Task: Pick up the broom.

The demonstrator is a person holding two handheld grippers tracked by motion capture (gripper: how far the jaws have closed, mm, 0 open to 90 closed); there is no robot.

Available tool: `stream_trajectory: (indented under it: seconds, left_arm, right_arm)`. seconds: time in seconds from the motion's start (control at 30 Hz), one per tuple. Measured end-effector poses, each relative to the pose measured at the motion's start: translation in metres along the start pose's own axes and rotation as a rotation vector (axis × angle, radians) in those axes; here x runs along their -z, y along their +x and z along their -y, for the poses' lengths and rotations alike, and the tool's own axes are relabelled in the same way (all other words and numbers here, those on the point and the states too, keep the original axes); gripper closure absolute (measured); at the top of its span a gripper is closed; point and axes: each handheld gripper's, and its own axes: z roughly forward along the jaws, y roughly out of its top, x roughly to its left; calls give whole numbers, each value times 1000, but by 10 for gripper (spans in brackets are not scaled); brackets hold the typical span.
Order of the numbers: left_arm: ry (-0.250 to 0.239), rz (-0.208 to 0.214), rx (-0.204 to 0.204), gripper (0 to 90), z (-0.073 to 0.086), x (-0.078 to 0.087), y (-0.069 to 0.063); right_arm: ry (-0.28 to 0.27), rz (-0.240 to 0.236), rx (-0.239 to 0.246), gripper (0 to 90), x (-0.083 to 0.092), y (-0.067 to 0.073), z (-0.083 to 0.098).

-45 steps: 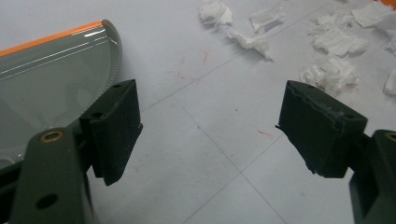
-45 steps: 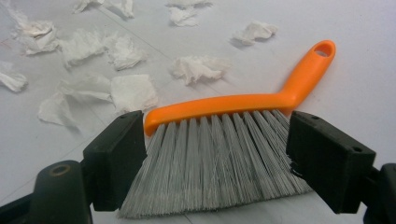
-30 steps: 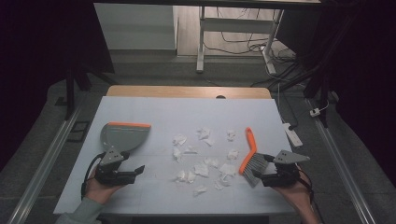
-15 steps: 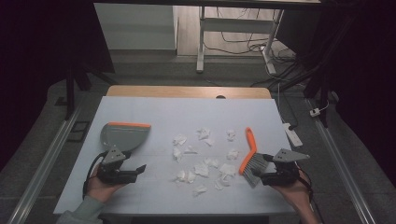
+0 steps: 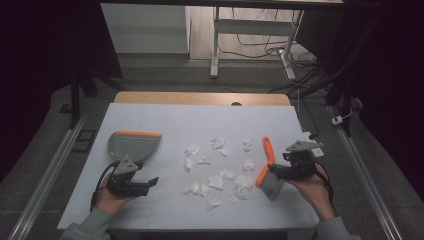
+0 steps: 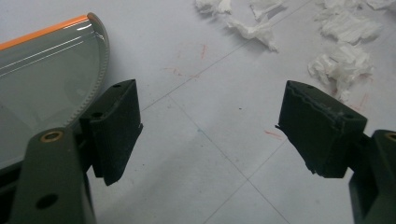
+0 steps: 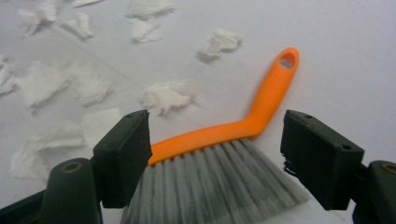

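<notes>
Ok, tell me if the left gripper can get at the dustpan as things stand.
Probably yes. The left gripper sits with open, empty jaws just in front of the dustpan, which lies flat at the gripper's left side in its own view. Nothing lies between them; the paper scraps are off to the other side.

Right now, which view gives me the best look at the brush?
The right gripper view: the brush lies between that gripper's open jaws, its orange handle and grey bristles sharp. The high view shows the brush small, beside the right gripper, among the paper scraps.
</notes>
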Motion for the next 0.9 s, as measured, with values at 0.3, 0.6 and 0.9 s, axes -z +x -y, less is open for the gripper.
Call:
stream_trajectory:
  seconds: [0.3,0.6,0.9]
  left_arm:
    - [-4,-6,7,221,0,2,-1]
    - [3,-3,3,221,3,1,-1]
    - [10,0,1,223,4,-1,-1]
  right_arm:
    - [161,81,-121,280,-21,-20,-36]
    - [325,118,-224,302,-57,-37,-43]
    - [414,138,-232,310,-82,-37,-42]
